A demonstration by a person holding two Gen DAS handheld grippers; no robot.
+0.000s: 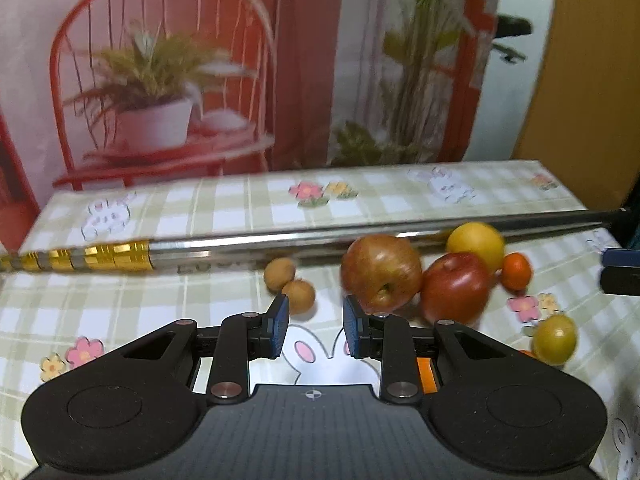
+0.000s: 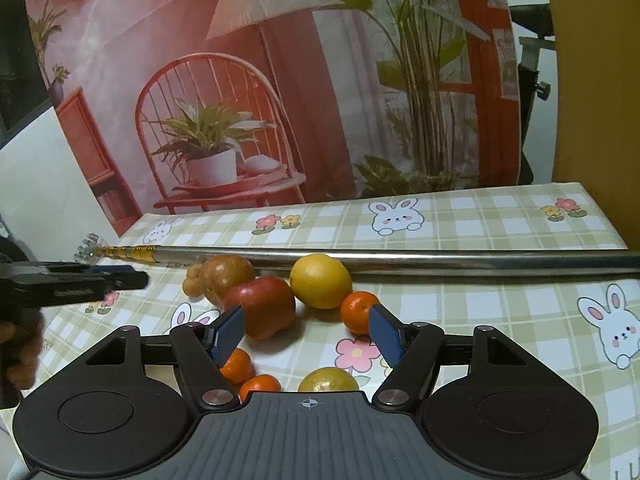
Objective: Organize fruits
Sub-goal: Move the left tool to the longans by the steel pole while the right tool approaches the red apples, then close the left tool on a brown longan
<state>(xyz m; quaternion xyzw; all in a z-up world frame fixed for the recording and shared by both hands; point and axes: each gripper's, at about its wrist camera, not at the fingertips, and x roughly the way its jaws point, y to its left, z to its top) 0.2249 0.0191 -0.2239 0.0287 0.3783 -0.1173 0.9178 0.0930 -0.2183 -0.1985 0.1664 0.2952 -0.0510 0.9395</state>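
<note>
Fruit lies in a loose cluster on the checked tablecloth (image 2: 500,312). In the left wrist view I see two small brown fruits (image 1: 299,297), a yellow-red apple (image 1: 382,272), a red apple (image 1: 456,286), a yellow citrus (image 1: 476,246), a tangerine (image 1: 517,271) and a yellow-green fruit (image 1: 555,339). My left gripper (image 1: 317,328) is shut and empty, just short of the yellow-red apple. My right gripper (image 2: 308,334) stands open above the cloth, with the red apple (image 2: 260,306) beyond its left finger and a tangerine (image 2: 358,310) by its right. Two tangerines (image 2: 238,366) and the yellow-green fruit (image 2: 328,380) lie under it.
A long metal rod (image 2: 400,258) with gold segments (image 1: 112,258) lies across the table behind the fruit. A printed backdrop (image 2: 280,100) stands at the table's far edge. The left gripper (image 2: 132,278) shows at the left edge of the right wrist view, with a hand (image 2: 20,344) below it.
</note>
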